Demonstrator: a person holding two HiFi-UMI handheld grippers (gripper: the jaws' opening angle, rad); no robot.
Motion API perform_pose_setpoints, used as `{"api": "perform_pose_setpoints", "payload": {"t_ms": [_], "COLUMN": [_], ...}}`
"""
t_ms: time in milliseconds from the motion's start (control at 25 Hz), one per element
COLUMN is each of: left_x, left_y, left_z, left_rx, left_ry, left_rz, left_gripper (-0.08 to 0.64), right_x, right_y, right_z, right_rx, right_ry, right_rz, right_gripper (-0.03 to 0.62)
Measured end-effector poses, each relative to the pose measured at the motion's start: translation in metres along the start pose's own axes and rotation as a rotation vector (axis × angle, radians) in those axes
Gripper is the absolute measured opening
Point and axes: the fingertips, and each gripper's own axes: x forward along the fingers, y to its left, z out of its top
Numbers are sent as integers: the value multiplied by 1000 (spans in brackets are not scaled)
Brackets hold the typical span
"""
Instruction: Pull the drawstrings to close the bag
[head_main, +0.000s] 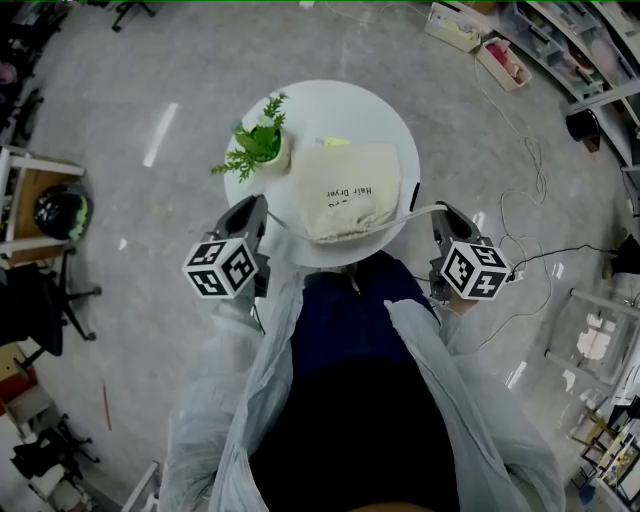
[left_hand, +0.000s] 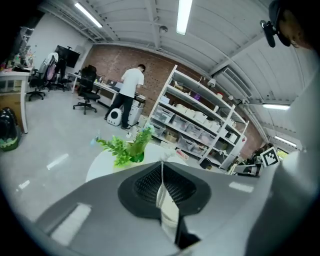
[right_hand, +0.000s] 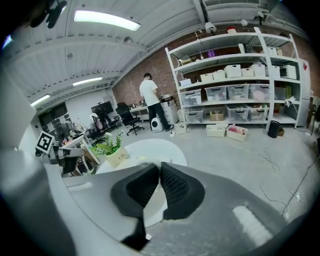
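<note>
A cream drawstring bag (head_main: 350, 188) printed "Hair Dryer" lies on the round white table (head_main: 330, 105), its gathered mouth (head_main: 338, 236) toward me. A white drawstring (head_main: 405, 214) runs from the mouth rightward to my right gripper (head_main: 443, 211), whose jaws are shut on it. A second cord (head_main: 285, 226) leads left to my left gripper (head_main: 258, 207). In the left gripper view the gripper (left_hand: 161, 172) is shut with the white cord (left_hand: 161, 192) pinched between the pads. In the right gripper view the gripper (right_hand: 158, 172) has its pads pressed together, and the cord is hard to make out there.
A potted green plant (head_main: 258, 145) stands on the table left of the bag. Cables (head_main: 525, 190) trail over the floor on the right. Shelving with bins (right_hand: 235, 90) lines the brick wall, and a person (left_hand: 131, 92) stands at a far desk. Chairs and a bench (head_main: 40, 230) sit at the left.
</note>
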Motion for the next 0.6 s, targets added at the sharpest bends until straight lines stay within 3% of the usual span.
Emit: {"api": "perform_pose_setpoints", "payload": {"t_ms": [400, 600], "left_x": [53, 75], "left_y": [-66, -77], "left_z": [-5, -22], "left_rx": [85, 113], "left_ry": [107, 199], "left_rz": [-166, -190], "left_gripper": [29, 30], "right_x": [40, 66], "right_y": [77, 90], "right_z": [10, -4], "right_rx": [-127, -200], "right_ry": [35, 120], "right_rz": [247, 297], "right_gripper": [15, 15]}}
